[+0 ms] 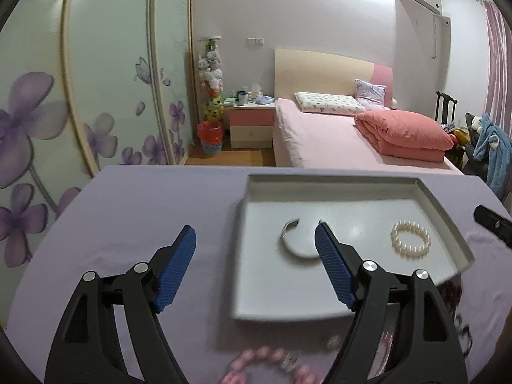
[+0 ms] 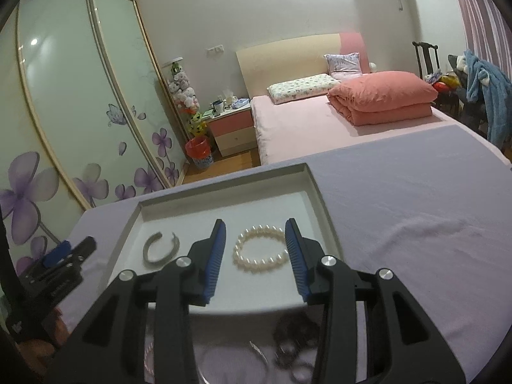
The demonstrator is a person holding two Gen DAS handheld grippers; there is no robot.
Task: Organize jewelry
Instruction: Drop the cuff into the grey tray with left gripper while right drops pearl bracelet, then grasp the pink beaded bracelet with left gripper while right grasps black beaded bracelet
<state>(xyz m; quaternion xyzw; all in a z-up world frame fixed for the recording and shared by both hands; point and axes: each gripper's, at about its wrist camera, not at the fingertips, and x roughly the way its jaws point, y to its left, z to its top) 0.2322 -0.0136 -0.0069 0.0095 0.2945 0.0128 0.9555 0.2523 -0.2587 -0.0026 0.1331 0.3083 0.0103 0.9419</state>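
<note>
In the left wrist view, the left claw [image 1: 254, 238] is held wide and empty over the lavender-covered counter [image 1: 144, 198]. The grey tray [image 1: 336, 180] is seen right of centre, with a silver open bangle [image 1: 296, 240] lying just beyond the right finger and a pearl bracelet [image 1: 410, 240] further right. A blurred pink bead bracelet [image 1: 265, 363] is seen at the bottom edge, below the claw and nearer this hand.

In the right wrist view, the right claw [image 2: 255, 243] is also spread wide, holding nothing. The pearl bracelet [image 2: 260, 249] is framed between its fingers, flat in the tray [image 2: 220, 180]. The bangle [image 2: 160, 249] lies left of it. More jewelry, blurred, is seen at bottom centre, outside the tray.
</note>
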